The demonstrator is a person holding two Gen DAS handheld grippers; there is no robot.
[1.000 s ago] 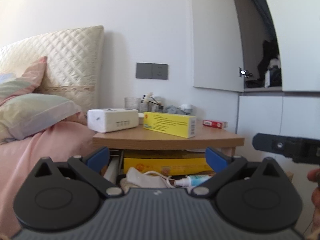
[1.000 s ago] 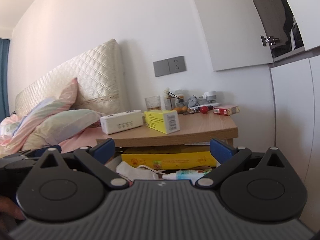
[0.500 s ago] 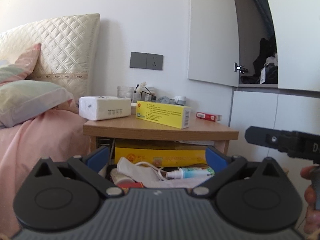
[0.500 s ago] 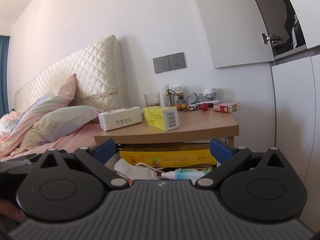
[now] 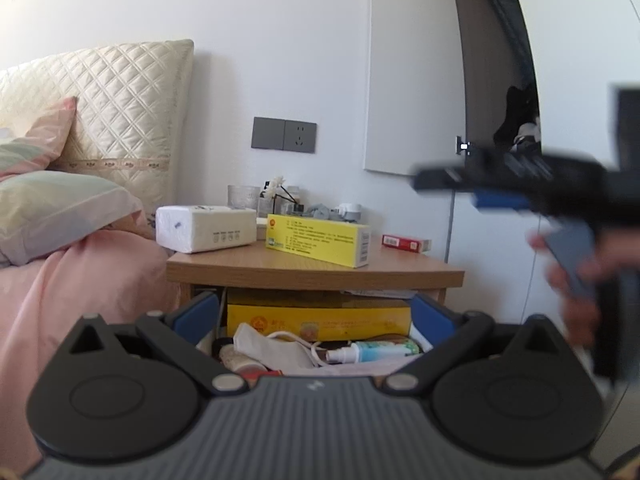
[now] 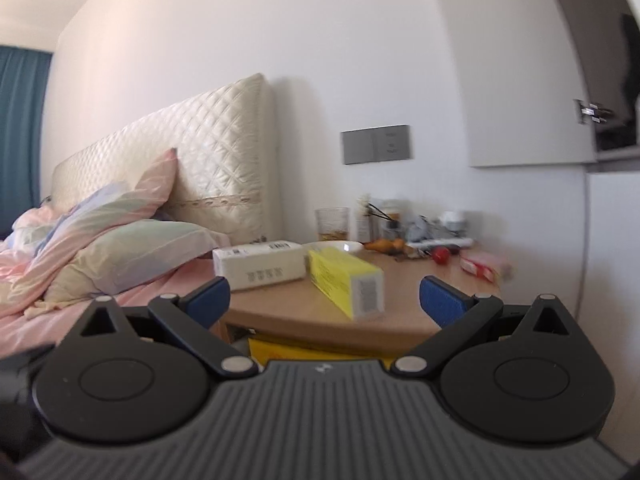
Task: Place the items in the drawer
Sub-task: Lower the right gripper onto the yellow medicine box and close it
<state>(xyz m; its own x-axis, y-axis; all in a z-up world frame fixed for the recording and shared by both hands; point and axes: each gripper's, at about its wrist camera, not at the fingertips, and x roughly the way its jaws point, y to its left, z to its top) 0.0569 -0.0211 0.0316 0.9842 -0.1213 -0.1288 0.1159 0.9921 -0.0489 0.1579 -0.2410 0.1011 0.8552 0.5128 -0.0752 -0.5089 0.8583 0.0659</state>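
A wooden nightstand [image 5: 316, 272] stands by the bed, with its drawer [image 5: 320, 354] pulled open below the top. The drawer holds a yellow box, a white cloth, a cable and a spray bottle [image 5: 372, 352]. On top lie a long yellow box [image 5: 318, 240], a white tissue pack [image 5: 206, 228] and a red pack [image 5: 406, 243]. My left gripper [image 5: 316, 316] is open and empty, in front of the drawer. My right gripper [image 6: 324, 300] is open and empty, raised and facing the yellow box [image 6: 346, 280] and tissue pack [image 6: 258, 264]. It shows blurred in the left wrist view [image 5: 520, 188].
A bed with pink sheets [image 5: 60, 288], pillows [image 6: 120, 252] and a quilted headboard [image 6: 192, 168] lies left of the nightstand. A glass [image 6: 332, 224], small bottles and a red ball [image 6: 440, 256] crowd the back of the top. White cabinet doors [image 5: 500, 264] stand at the right.
My right gripper has risen and moved forward toward the nightstand top, blurred with motion. My left gripper has drifted slightly nearer the open drawer. Both stay open.
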